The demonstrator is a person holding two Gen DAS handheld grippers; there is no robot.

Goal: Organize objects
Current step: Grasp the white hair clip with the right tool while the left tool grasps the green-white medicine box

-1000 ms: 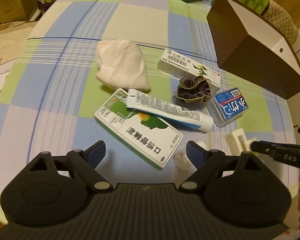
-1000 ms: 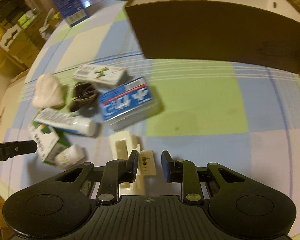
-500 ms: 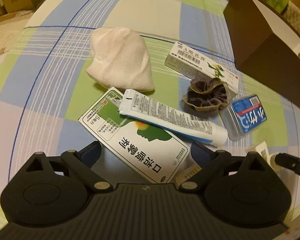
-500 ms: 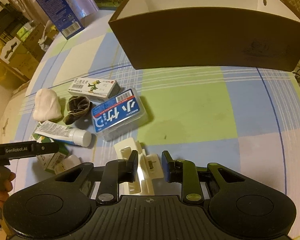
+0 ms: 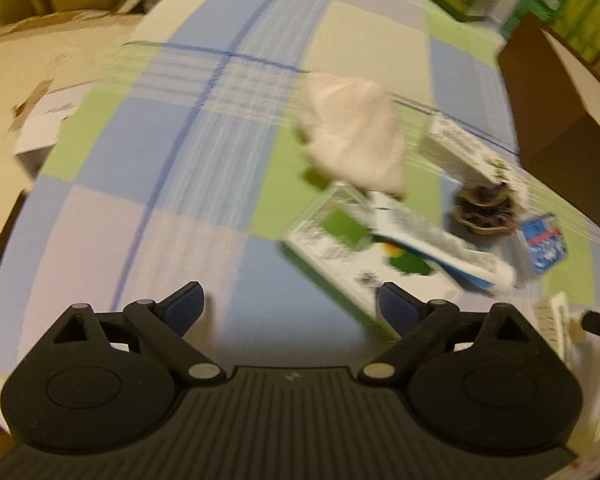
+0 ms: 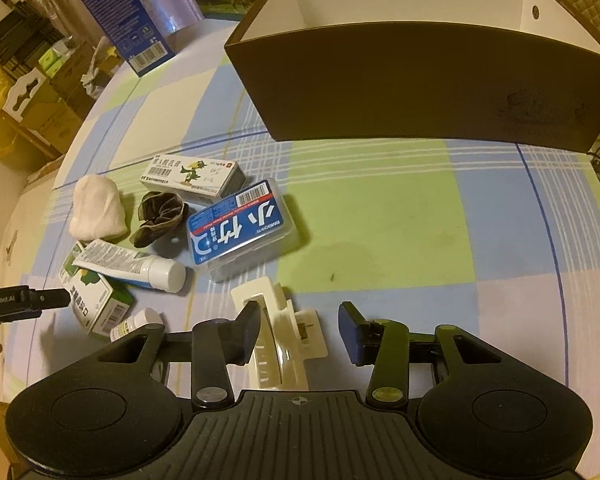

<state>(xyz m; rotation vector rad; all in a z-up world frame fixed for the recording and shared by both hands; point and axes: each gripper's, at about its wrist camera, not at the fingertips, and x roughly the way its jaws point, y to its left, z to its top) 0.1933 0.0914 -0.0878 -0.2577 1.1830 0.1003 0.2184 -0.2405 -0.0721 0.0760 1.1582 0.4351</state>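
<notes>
Jaws: both grippers sitting spread, right gripper (image 6: 300, 330) straddling cream plastic holder (image 6: 274, 334) (not pinching), left gripper (image 5: 290, 306) hovering empty | brown box (image 6: 420, 84) standing behind | blue-label case (image 6: 240, 228), tube (image 6: 132, 264) lying between on checked cloth (image 6: 380, 216)

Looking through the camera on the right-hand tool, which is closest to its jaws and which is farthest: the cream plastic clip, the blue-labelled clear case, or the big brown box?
1. Cream plastic clip: between the open jaws of the right gripper, toward the left one.
2. Blue-labelled clear case: farther out on the cloth, left of centre.
3. Brown box: farthest, standing across the far side.
</notes>
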